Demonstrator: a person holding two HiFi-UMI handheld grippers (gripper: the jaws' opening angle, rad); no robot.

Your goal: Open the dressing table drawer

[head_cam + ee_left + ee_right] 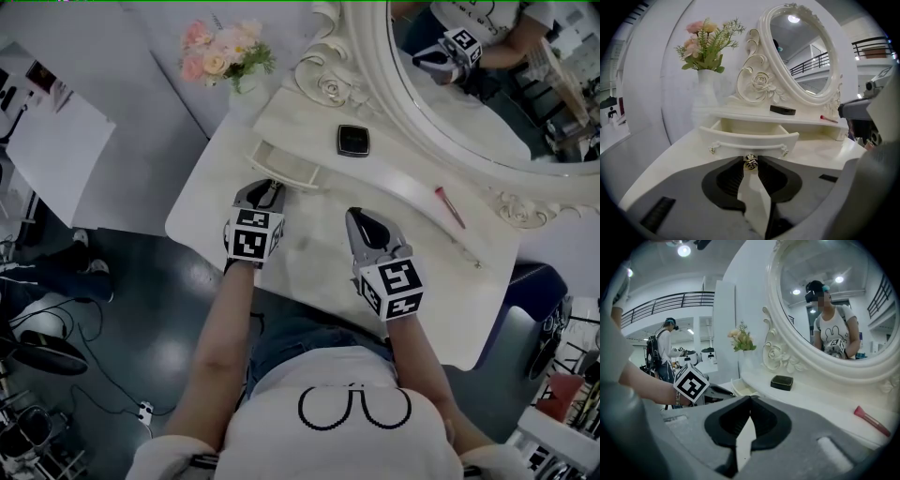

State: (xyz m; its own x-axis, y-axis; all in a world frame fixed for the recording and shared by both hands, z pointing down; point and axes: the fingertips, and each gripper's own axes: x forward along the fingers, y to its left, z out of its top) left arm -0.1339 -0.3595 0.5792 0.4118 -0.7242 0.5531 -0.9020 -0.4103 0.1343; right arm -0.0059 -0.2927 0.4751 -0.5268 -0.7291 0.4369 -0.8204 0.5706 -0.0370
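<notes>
Left gripper view shows my left gripper (750, 165) pinching the knob (750, 161) of the drawer (740, 138), already partly out near the dressing table's (211, 206) left edge. My right gripper (749, 401) is closed, empty. I judge some pulling remains.

Cream drawer (747, 139), pink flowers (704, 33)

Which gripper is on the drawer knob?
The left gripper, shut on the small knob at the front of the pulled-out drawer. The right gripper is shut on nothing, clear of the drawer.
</notes>
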